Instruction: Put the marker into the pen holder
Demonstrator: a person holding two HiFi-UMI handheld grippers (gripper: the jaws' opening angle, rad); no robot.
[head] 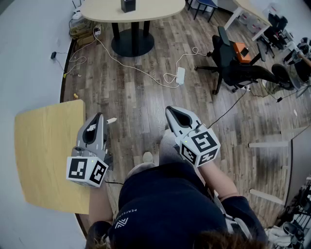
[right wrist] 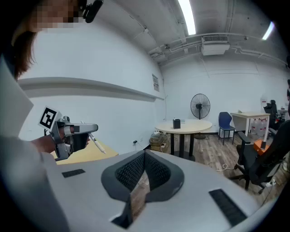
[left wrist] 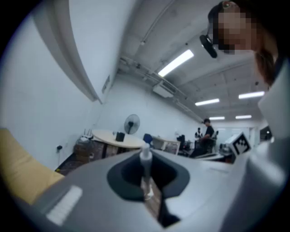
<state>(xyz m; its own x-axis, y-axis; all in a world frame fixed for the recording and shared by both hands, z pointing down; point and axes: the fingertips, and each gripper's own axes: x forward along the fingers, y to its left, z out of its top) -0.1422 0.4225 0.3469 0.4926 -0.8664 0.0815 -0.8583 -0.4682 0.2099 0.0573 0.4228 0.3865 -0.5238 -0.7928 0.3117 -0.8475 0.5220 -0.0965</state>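
The white marker (left wrist: 146, 164) stands upright between the jaws of my left gripper (left wrist: 147, 156), which is shut on it. In the head view its tip (head: 111, 120) pokes out to the right of the left gripper (head: 99, 118), beside the yellow table's edge. The right gripper view shows that left gripper (right wrist: 71, 133) with the marker (right wrist: 96, 143) slanting down from it. The black pen holder (head: 128, 5) stands on the far round table (head: 104, 12), also seen as a small pen holder (right wrist: 176, 123) (left wrist: 119, 136). My right gripper (head: 171, 112) (right wrist: 144, 152) is shut with nothing in it.
A yellow wooden table (head: 46, 155) is at my left. Cables and a white power strip (head: 180, 75) lie on the wood floor. A black office chair (head: 233, 63) stands at the right, and a standing fan (right wrist: 200, 107) behind the round table.
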